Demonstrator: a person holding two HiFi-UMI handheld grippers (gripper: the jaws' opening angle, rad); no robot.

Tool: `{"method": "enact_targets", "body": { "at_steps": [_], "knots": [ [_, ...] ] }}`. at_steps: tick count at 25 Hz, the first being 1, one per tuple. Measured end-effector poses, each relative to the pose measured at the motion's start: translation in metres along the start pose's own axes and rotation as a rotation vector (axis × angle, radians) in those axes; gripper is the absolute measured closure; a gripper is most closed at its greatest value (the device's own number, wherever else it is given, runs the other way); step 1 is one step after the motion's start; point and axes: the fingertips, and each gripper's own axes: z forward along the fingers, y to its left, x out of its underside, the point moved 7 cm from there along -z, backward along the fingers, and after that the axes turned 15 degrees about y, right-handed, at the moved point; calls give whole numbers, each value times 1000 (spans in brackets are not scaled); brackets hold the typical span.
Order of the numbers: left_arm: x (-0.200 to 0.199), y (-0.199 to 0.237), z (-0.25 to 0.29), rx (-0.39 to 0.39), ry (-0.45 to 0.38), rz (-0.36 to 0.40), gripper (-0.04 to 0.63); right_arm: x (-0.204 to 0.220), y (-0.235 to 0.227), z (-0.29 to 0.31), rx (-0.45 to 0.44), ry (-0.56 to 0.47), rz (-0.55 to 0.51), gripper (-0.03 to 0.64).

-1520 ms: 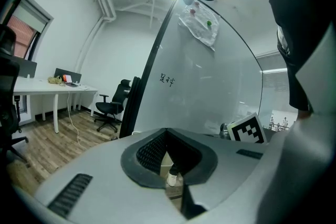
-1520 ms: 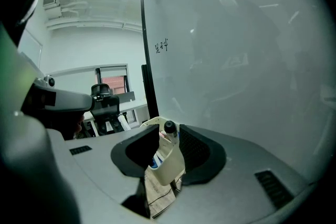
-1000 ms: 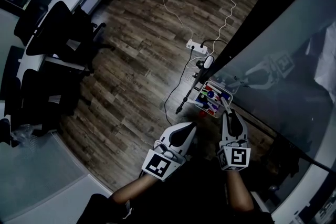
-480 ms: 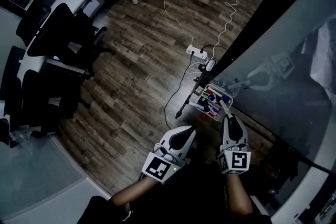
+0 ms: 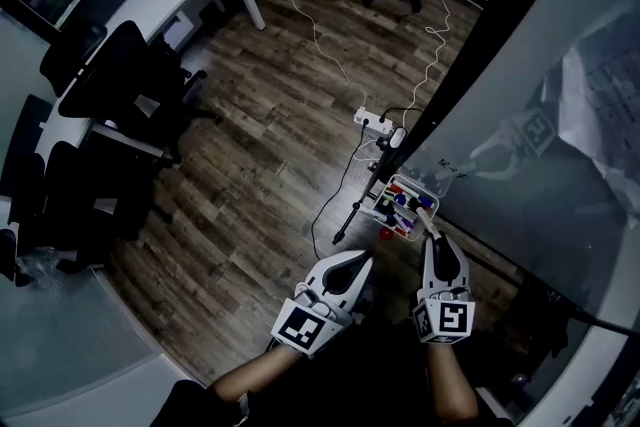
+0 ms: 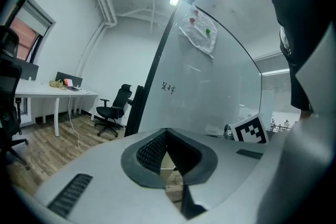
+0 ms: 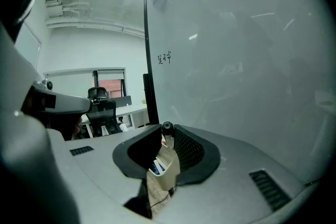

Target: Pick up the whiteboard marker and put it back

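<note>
At the tray (image 5: 392,183): your right gripper (image 5: 430,229), jaws just closing, clamps the whiteboard marker (image 7: 167,127).
Left gripper (image 5: 363,260): your jaws together, empty.

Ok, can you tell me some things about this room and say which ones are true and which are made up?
1. The tray holds markers of several colours. True.
2. The right gripper has nothing between its jaws. False: a black-capped whiteboard marker stands between them, and the jaws have just been closing on it.
3. The left gripper is holding a marker. False: its jaws are together with nothing in them.
4. A power strip lies on the wooden floor. True.
5. The office chairs are red. False: they are black.
</note>
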Motion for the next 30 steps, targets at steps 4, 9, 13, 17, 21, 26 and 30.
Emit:
{"method": "enact_targets", "body": {
  "at_steps": [4, 9, 13, 17, 21, 26, 30],
  "knots": [
    [-1, -2, -2, -5, -8, 16, 588, 0, 1, -4, -8, -13, -6, 534],
    [-2, -6, -4, -6, -20, 24, 588, 0, -1, -10, -5, -30, -3, 534],
    [-2, -9, -7, -8, -25, 28, 588, 0, 0, -15, -9, -44, -14, 534],
    [-2, -12, -9, -5, -37, 29, 588, -9, 3, -23, -3, -75, -17, 534],
    [-5, -10, -13, -38, -14, 44, 588, -7, 2, -30, 4, -81, -17, 534],
    [-5, -15, -14, -19, -30, 43, 588, -7, 3, -40, 8, -97, -20, 534],
    [-2, -19, -15, -1, -56, 52, 588, -6, 4, -49, 7, -106, -40, 534]
  ]
}}
